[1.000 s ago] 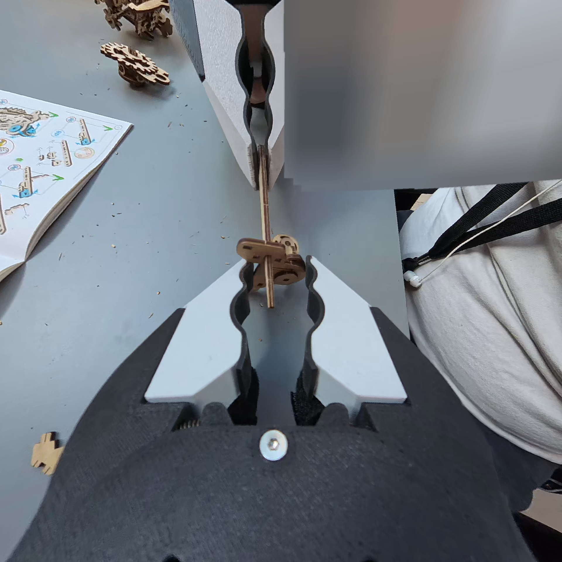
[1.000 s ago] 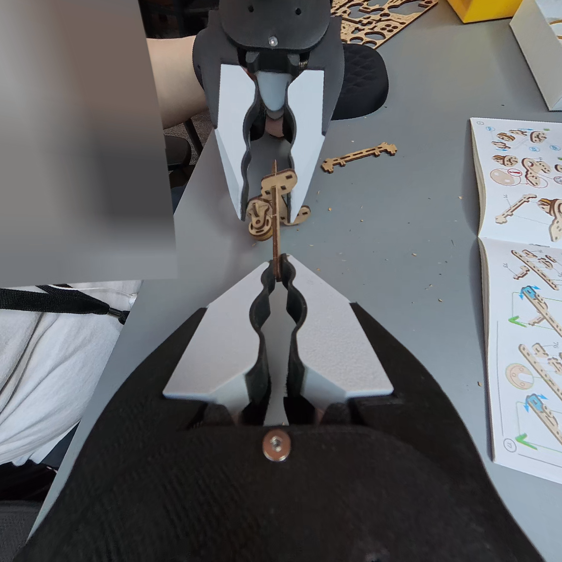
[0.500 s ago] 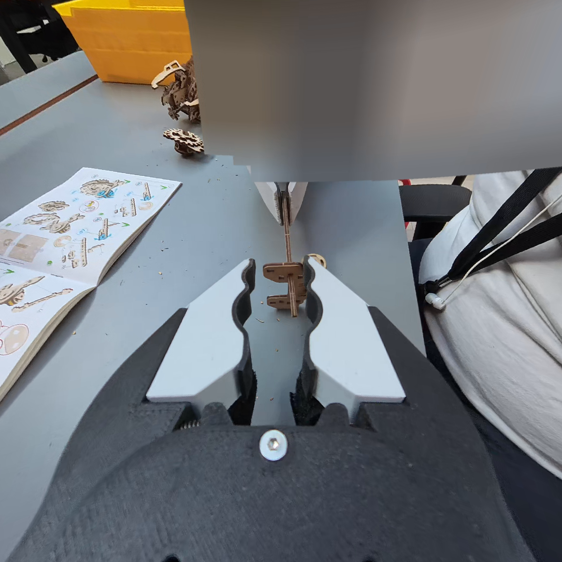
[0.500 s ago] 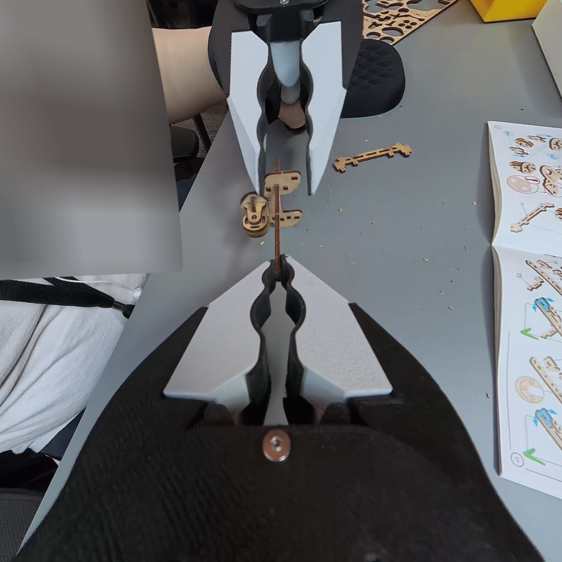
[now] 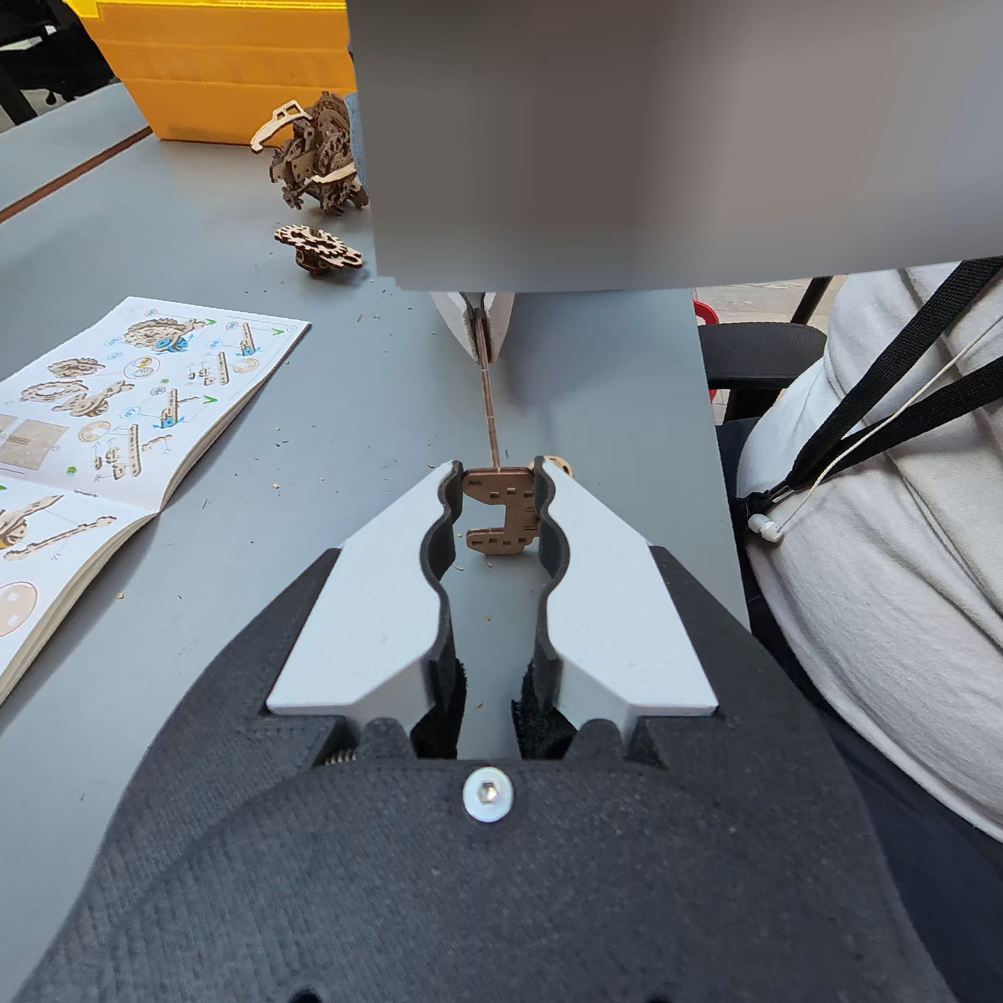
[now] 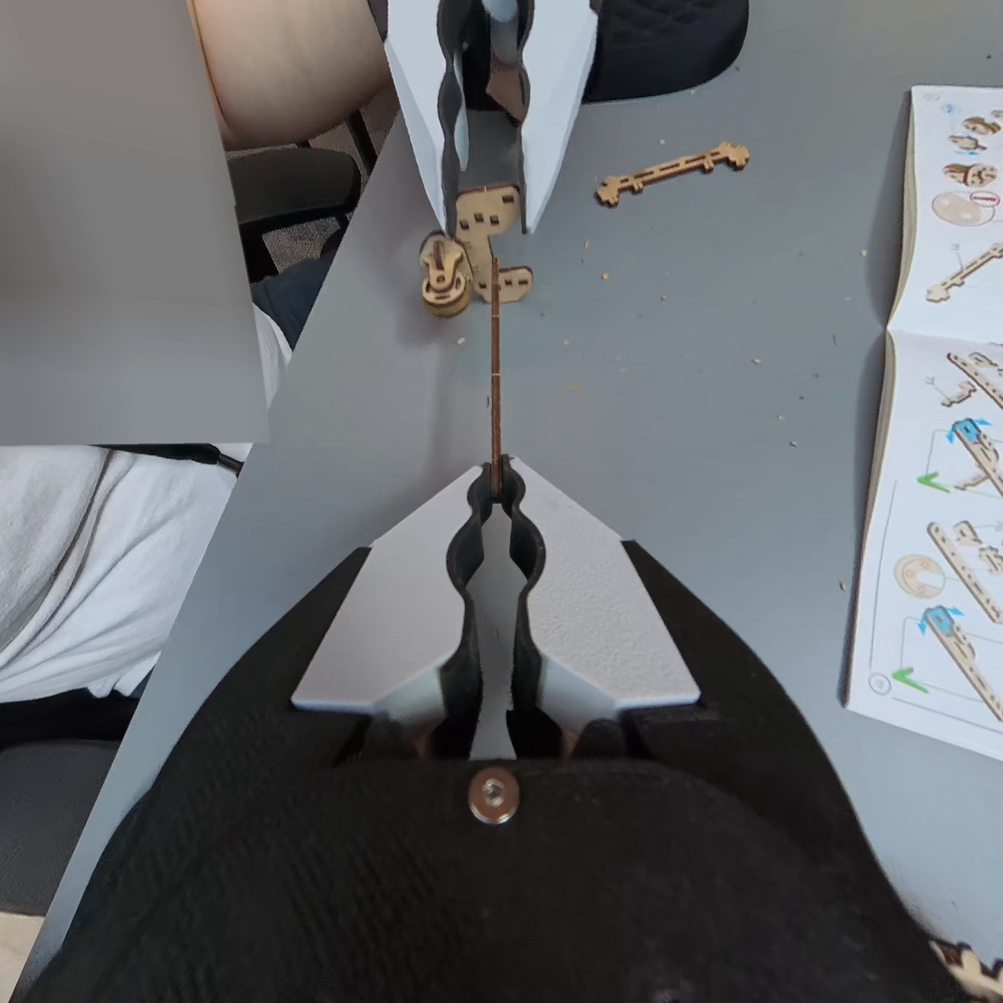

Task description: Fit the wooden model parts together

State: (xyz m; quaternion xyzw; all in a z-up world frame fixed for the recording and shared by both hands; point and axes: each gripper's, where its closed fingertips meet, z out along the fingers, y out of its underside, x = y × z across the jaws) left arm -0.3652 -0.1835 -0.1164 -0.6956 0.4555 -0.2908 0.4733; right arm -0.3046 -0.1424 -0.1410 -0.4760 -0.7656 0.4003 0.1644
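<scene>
My left gripper [image 5: 499, 477] is shut on the wide end of a C-shaped wooden plate [image 5: 502, 510] and holds it upright just above the grey table [image 5: 325, 543]. A small wooden wheel [image 5: 559, 465] hangs on the plate's right side. My right gripper [image 6: 495, 477] is shut on a thin wooden strip [image 6: 495, 380], which I see edge-on. The strip's far end meets the plate [image 6: 486, 217] at its narrow neck. In the right wrist view the left gripper [image 6: 486, 228] comes down from above and the wheel [image 6: 445, 279] is left of the strip. The two grippers face each other.
An open instruction booklet [image 5: 108, 434] lies left of the left gripper. A gear piece [image 5: 317, 249], a built model [image 5: 317, 157] and a yellow bin [image 5: 228, 70] stand behind it. A loose wooden bar [image 6: 673, 173] lies on the table. A person in white [image 5: 868, 543] sits at the table's edge. Spacing between my two grippers at the tips: around 9 cm.
The left fingers have narrowed onto the plate, which now faces the left camera flat. The strip no longer sticks out past the plate. The grippers have drawn farther apart.
</scene>
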